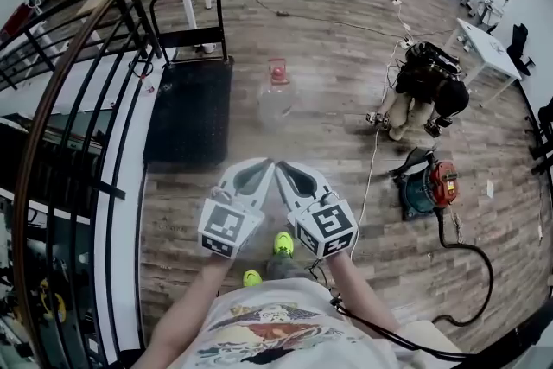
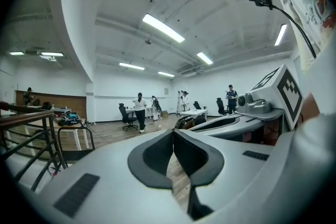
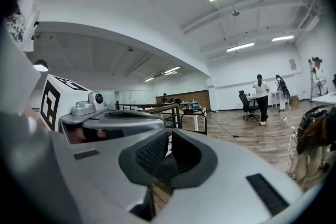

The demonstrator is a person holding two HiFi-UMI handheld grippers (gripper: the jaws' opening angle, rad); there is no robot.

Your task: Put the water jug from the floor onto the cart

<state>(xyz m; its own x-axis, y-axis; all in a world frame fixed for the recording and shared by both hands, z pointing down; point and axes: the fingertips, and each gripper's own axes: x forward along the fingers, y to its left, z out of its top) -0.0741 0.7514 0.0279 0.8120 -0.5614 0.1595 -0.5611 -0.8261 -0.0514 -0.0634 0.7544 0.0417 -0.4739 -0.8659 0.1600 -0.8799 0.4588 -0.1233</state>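
Note:
A clear water jug point(image 1: 276, 99) with a red cap stands upright on the wooden floor. To its left lies the flat black cart point(image 1: 190, 110) with an upright black handle at its far end. My left gripper point(image 1: 261, 169) and right gripper point(image 1: 283, 171) are held side by side, well short of the jug and apart from it. Both are shut with nothing between the jaws. In the left gripper view the left gripper point(image 2: 173, 135) shows its pads closed together; the right gripper point(image 3: 168, 135) looks the same in the right gripper view. The jug is hidden behind the jaws in both gripper views.
A black stair railing point(image 1: 60, 91) runs along the left. A person point(image 1: 429, 89) crouches on the floor at the right among cables. A teal and red machine point(image 1: 426, 184) with a black hose lies nearer. Desks and chairs stand at the back.

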